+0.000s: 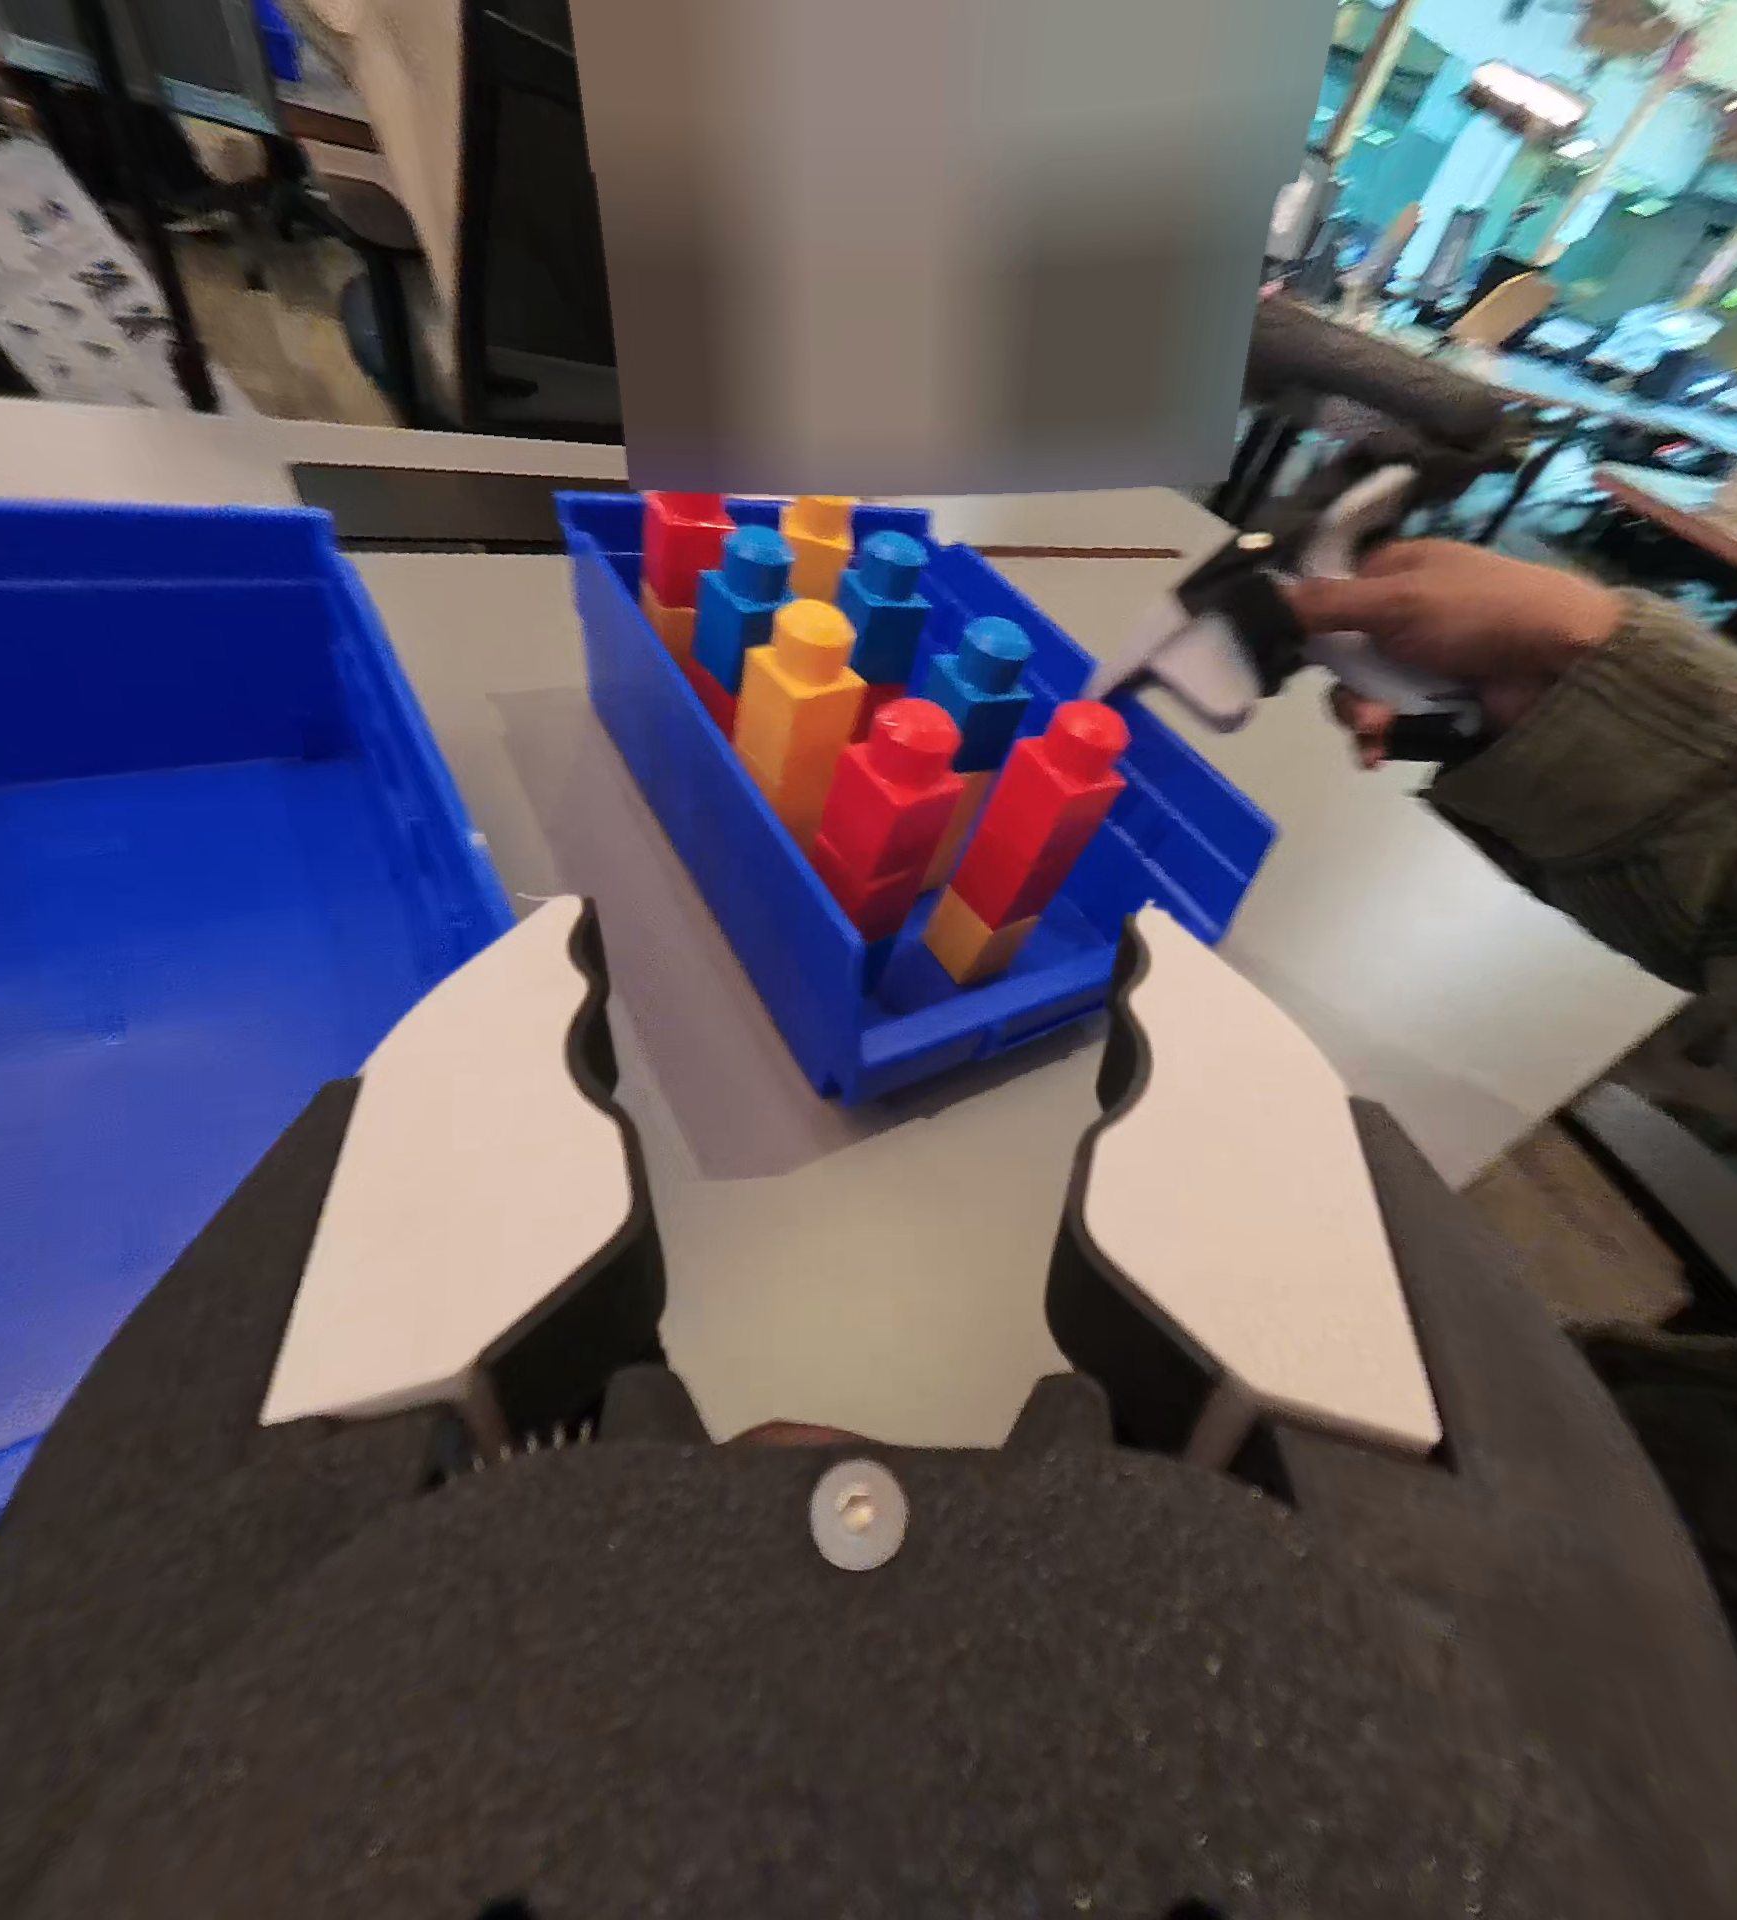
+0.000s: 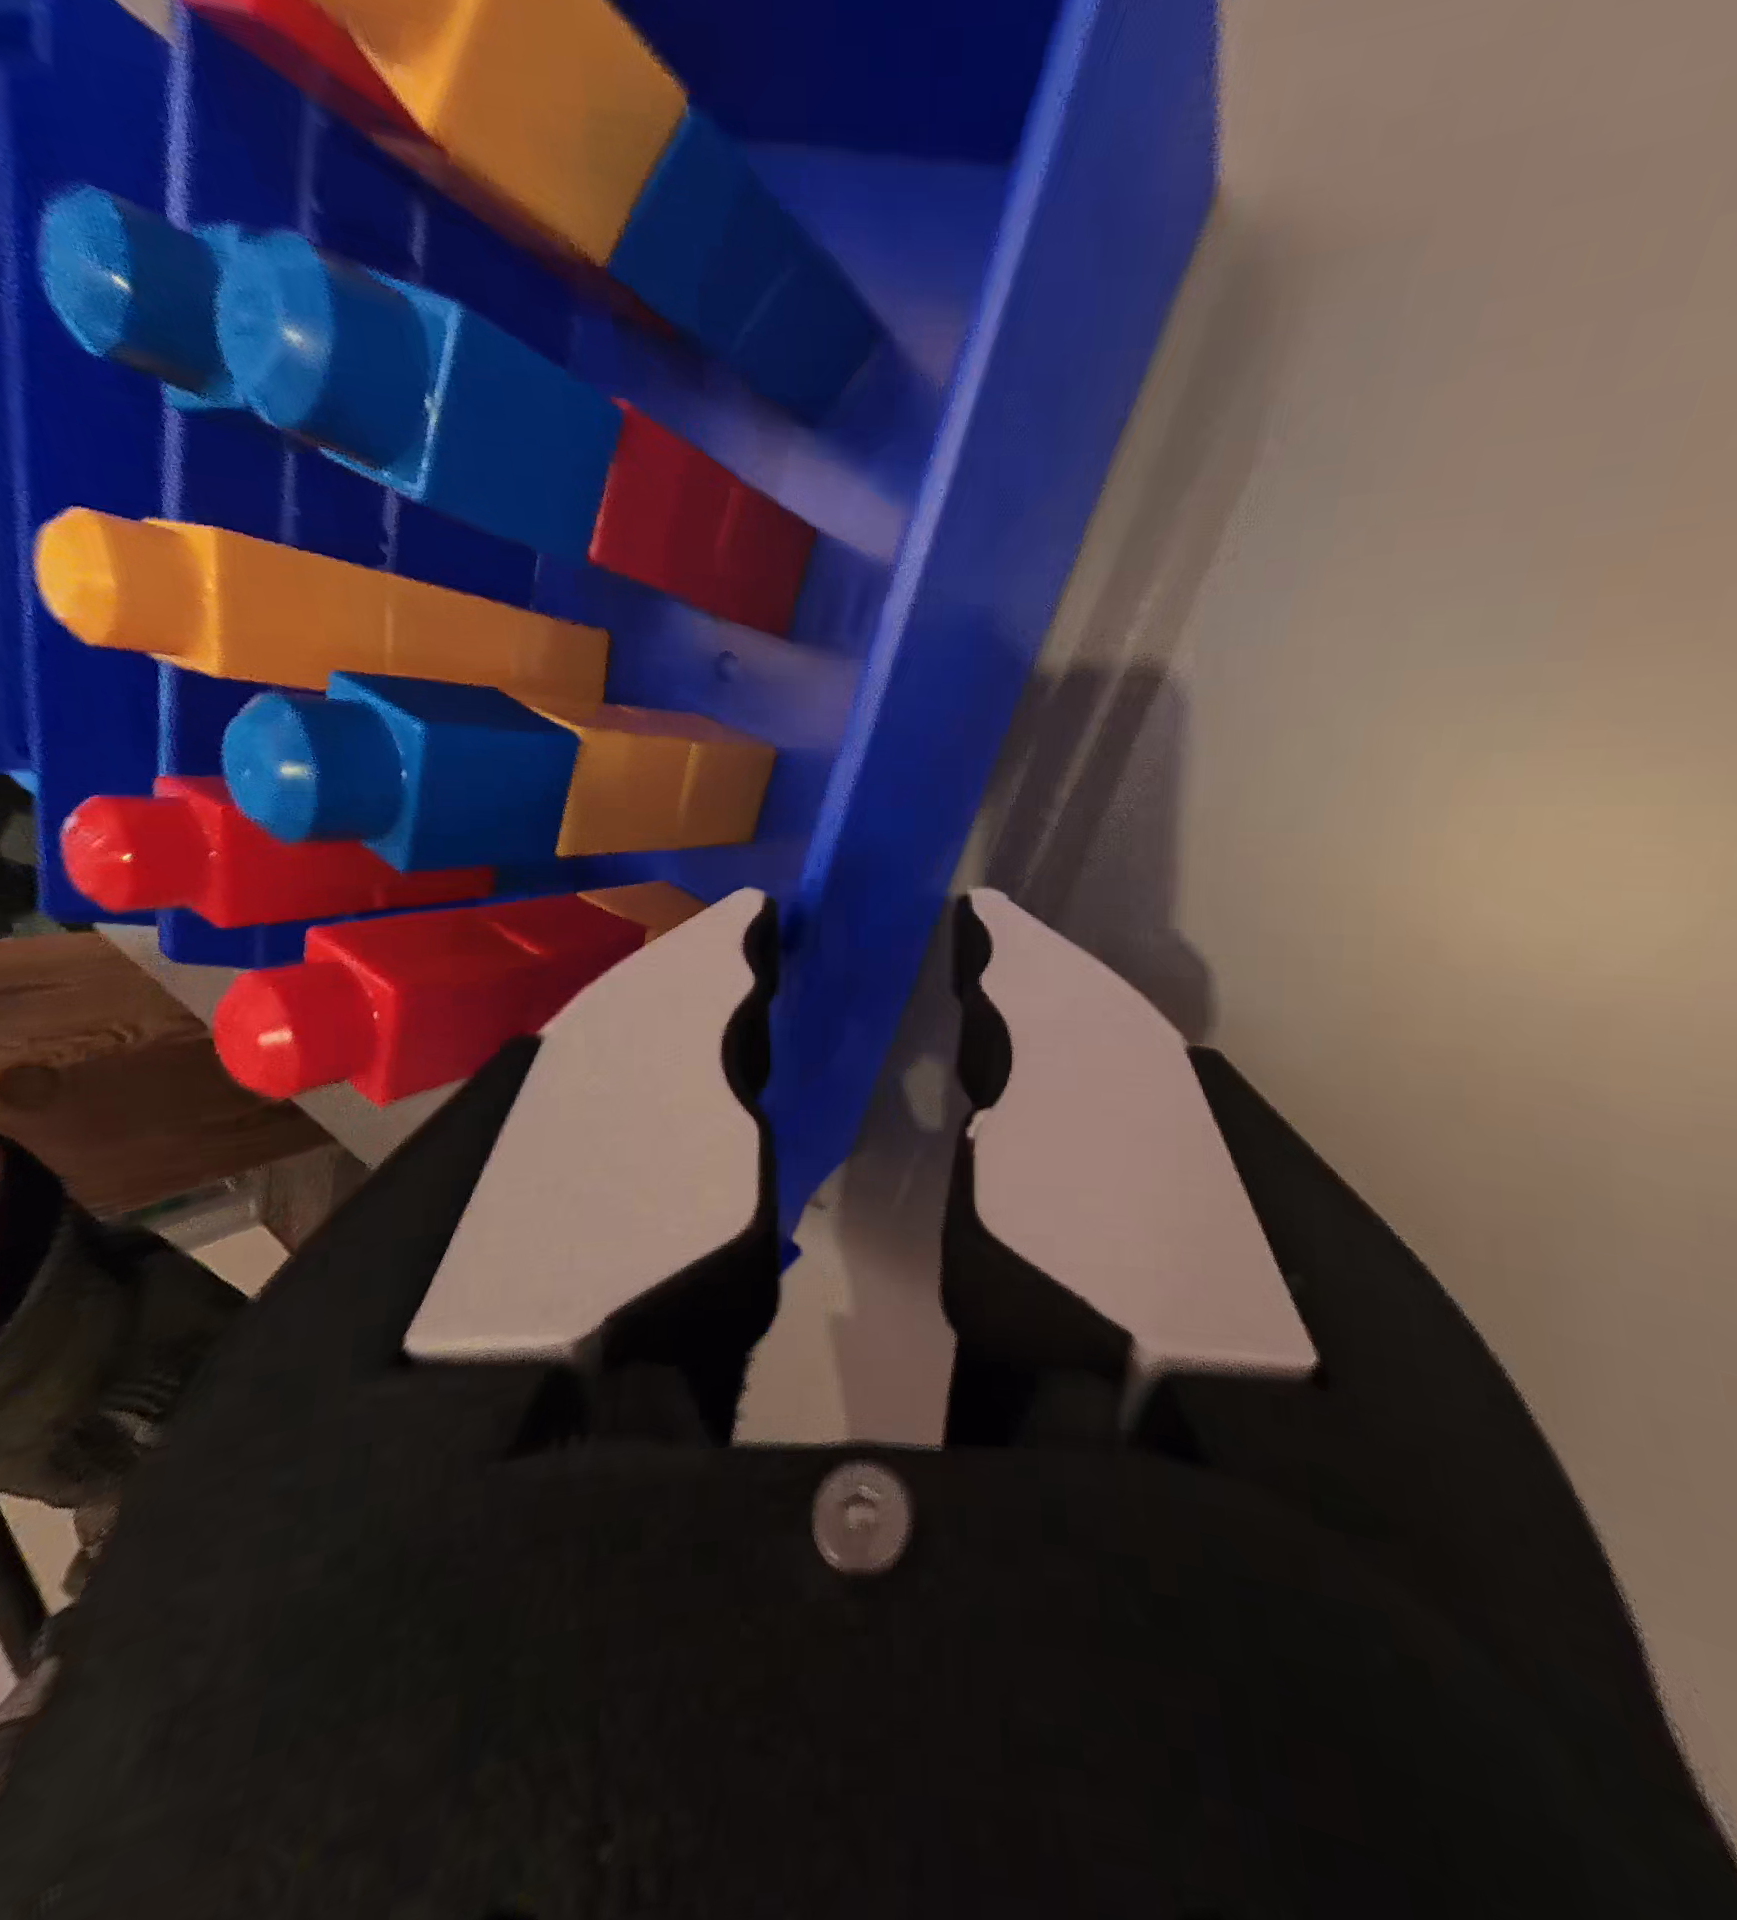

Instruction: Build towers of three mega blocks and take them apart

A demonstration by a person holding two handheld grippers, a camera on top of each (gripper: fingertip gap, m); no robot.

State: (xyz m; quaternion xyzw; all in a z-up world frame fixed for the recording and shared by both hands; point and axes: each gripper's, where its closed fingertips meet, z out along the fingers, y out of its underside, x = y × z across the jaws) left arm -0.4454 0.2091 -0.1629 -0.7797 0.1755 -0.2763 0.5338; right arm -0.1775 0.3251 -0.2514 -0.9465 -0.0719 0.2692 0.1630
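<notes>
Towers of three mega blocks (image 1: 874, 748) stand packed in two rows inside a narrow blue bin (image 1: 729, 831) that sits at an angle on the grey table (image 1: 843, 1247), with a larger blue bin (image 1: 116, 935) just to its left. The left gripper (image 1: 859, 987) hangs near the bin's near end with its jaws spread wide and nothing between them. The right gripper (image 2: 859, 977) is at the bin's right wall: in its own view one finger lies inside, beside a red-topped tower (image 2: 407, 1013), and the other outside, so the wall (image 2: 874, 935) sits in the gap; the jaws look partly open, though motion blur makes it hard to say whether the pads touch the plastic. Judged from their look, the towers are light, rigid moulded plastic with glossy, rather slippery faces, so they should not crush, but a tower can snap apart at a joint or tip its neighbours if pulled sideways. The flat sides of a square block offer the surest hold, better than the rounded stud on top; the red-over-yellow tower (image 1: 1035, 831) at the near right corner looks the most accessible. The bin itself is light enough to slide, so steadying it by the wall seems sensible.
</notes>
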